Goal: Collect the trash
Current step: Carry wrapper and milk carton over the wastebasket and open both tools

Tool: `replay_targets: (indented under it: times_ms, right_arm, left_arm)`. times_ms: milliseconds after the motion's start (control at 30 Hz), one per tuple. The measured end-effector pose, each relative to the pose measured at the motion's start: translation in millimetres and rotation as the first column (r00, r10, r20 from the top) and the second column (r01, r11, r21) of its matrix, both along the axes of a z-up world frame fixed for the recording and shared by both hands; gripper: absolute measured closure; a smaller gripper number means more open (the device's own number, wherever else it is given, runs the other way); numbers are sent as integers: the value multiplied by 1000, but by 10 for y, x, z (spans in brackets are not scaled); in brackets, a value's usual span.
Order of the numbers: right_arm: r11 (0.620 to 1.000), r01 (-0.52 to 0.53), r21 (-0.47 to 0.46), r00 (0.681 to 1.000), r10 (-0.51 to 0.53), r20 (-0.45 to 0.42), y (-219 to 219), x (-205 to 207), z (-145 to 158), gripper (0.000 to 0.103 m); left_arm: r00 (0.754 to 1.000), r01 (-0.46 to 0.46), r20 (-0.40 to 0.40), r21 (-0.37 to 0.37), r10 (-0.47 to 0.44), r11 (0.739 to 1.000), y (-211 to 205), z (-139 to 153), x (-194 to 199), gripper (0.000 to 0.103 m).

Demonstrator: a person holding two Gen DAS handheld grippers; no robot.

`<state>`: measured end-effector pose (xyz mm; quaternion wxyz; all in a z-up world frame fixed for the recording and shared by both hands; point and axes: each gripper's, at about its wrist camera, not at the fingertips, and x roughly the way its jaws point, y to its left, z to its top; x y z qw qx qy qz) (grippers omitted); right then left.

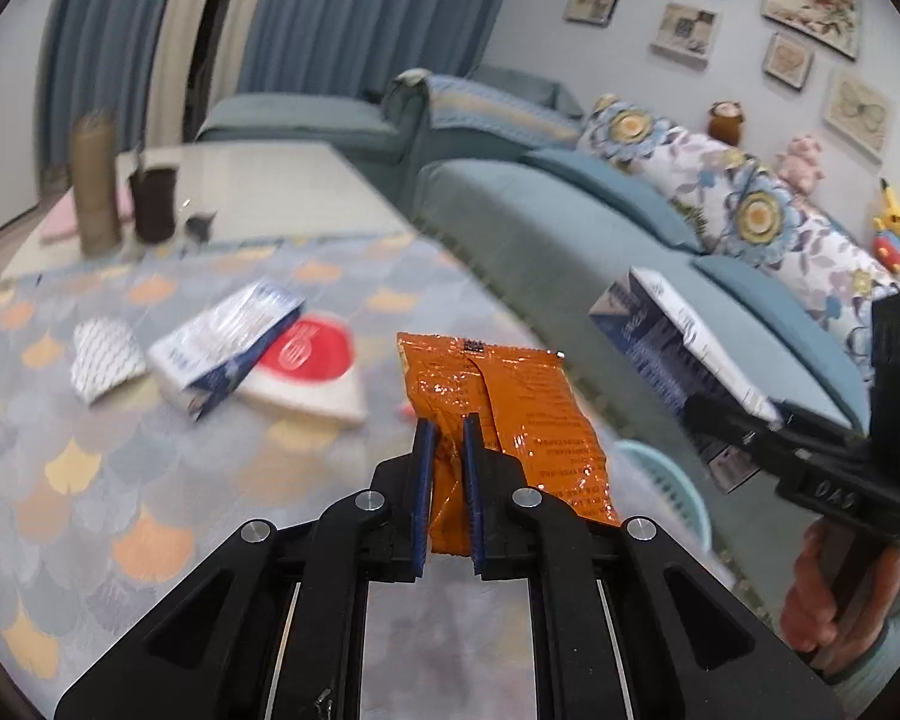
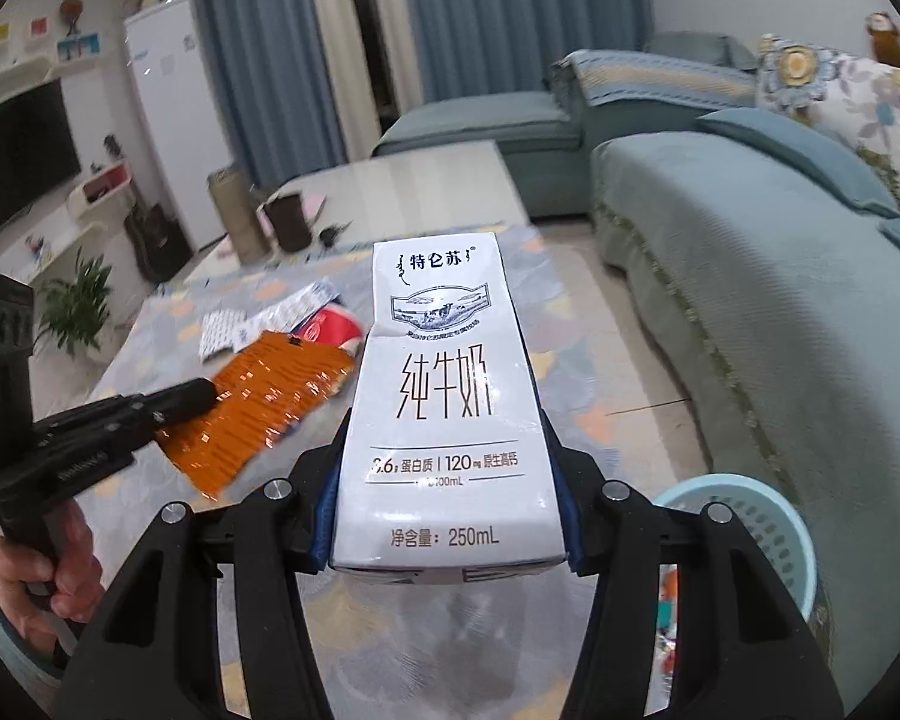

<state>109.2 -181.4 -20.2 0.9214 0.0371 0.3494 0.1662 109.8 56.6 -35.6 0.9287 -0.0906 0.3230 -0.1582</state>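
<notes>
Left wrist view: orange wrapper [image 1: 510, 420] clamped in left gripper [image 1: 447, 450], lifted clear of tabletop [image 1: 90, 480]. Milk carton [image 2: 444, 420] clamped in right gripper [image 2: 447, 480], likewise aloft. Step in hand: carrying. Next: move both over blue basket [image 2: 774, 528] beside tabletop, then release. More trash left on tabletop.

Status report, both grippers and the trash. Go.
Left gripper shut on orange wrapper. Right gripper shut on milk carton. Blue basket below right, nothing blocking. More litter on table.
</notes>
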Motion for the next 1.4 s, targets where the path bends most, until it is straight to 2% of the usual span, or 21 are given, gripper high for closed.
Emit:
replay_targets:
  times_ms: [333, 500, 633, 833, 1067, 1133, 1200, 1300, 1400]
  right_arm:
    - [980, 194, 42, 979, -196, 47, -858, -388, 275, 52]
    - [952, 295, 77, 955, -297, 10, -1347, -513, 182, 52]
    - [920, 383, 83, 924, -382, -28, -1746, -575, 14, 52]
    - [872, 480, 93, 875, -469, -117, -2194, -599, -358, 52]
    - [827, 557, 72, 806, -518, -285, -2455, -492, -939, 52]
    - [820, 569, 67, 789, -520, -327, -2489, -461, -1095, 52]
    - [814, 576, 71, 776, -518, -359, -2513, -427, -1213, 51]
    - [813, 578, 73, 774, -518, -364, -2519, -408, -1272, 51]
    - [814, 577, 71, 773, -516, -370, -2521, -396, -1296, 51]
  left_arm:
    - [982, 161, 105, -1, -160, 987, -935, 586, -39, 96]
    - [966, 238, 104, 1, -237, 971, -1463, 612, -3, 96]
    - [953, 294, 68, 6, -294, 956, -1859, 449, 92, 96]
    - [935, 355, -18, 32, -354, 934, -2398, -17, 232, 96]
    - [916, 387, -136, 56, -377, 920, -2662, -544, 397, 96]
    - [913, 389, -157, 54, -377, 920, -2680, -616, 428, 96]
    - [910, 385, -178, 37, -373, 922, -2704, -690, 466, 96]
    - [909, 383, -194, 36, -370, 923, -2745, -768, 489, 94]
    - [909, 376, -206, 38, -361, 926, -2734, -811, 516, 82]
